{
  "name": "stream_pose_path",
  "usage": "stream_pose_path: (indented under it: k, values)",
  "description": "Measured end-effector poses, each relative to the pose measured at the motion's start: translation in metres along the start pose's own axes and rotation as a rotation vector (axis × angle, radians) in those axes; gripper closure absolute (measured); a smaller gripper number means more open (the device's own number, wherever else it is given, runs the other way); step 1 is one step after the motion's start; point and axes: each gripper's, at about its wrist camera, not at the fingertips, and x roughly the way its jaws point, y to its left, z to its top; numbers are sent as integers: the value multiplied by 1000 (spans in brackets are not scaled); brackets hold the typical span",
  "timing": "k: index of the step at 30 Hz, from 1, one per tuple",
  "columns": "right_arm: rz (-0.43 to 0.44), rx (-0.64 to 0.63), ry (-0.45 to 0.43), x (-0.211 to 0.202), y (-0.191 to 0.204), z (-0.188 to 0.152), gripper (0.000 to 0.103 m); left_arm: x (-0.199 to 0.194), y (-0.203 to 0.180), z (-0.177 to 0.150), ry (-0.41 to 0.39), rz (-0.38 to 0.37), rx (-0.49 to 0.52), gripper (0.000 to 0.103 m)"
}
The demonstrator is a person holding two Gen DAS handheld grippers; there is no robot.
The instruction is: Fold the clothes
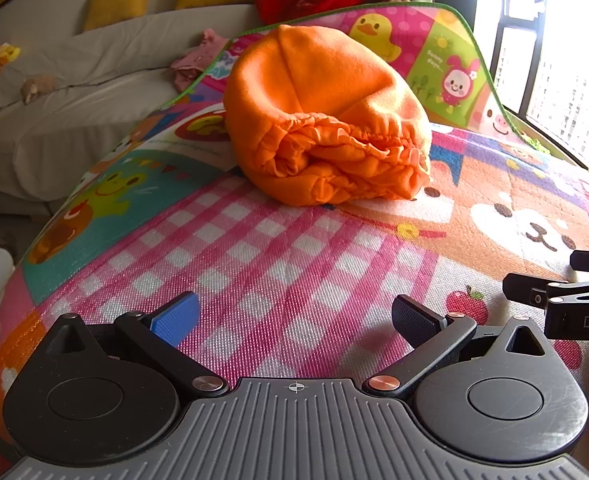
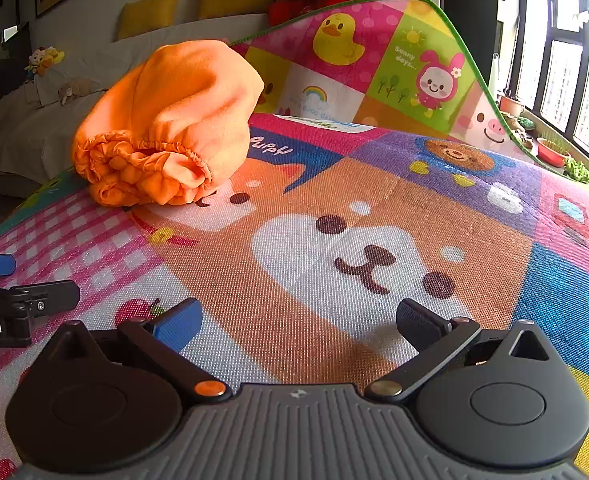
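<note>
Both tongs are gaping wide and gripping nothing: the left gripper (image 1: 294, 316) is sitting low in its frame over pink checks, the right gripper (image 2: 298, 320) low over a bear face on the play mat (image 2: 434, 208). An orange garment (image 1: 322, 120), bundled, is lying on the mat at upper centre of the left view and upper left of the right view, apart from both.
</note>
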Motion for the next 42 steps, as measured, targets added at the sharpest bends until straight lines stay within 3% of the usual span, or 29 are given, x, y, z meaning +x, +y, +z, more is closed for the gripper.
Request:
stream_pose_path:
  k: [17, 26, 42]
  values:
    - [0, 3, -1, 0, 0, 0, 0, -1, 3, 0, -9, -12, -16, 0]
    - [1, 4, -2, -1, 0, 0, 0, -8, 10, -2, -59, -15, -70, 0]
    - [-4, -6, -3, -1, 2, 0, 0, -19, 0, -6, -131, 2, -6, 0]
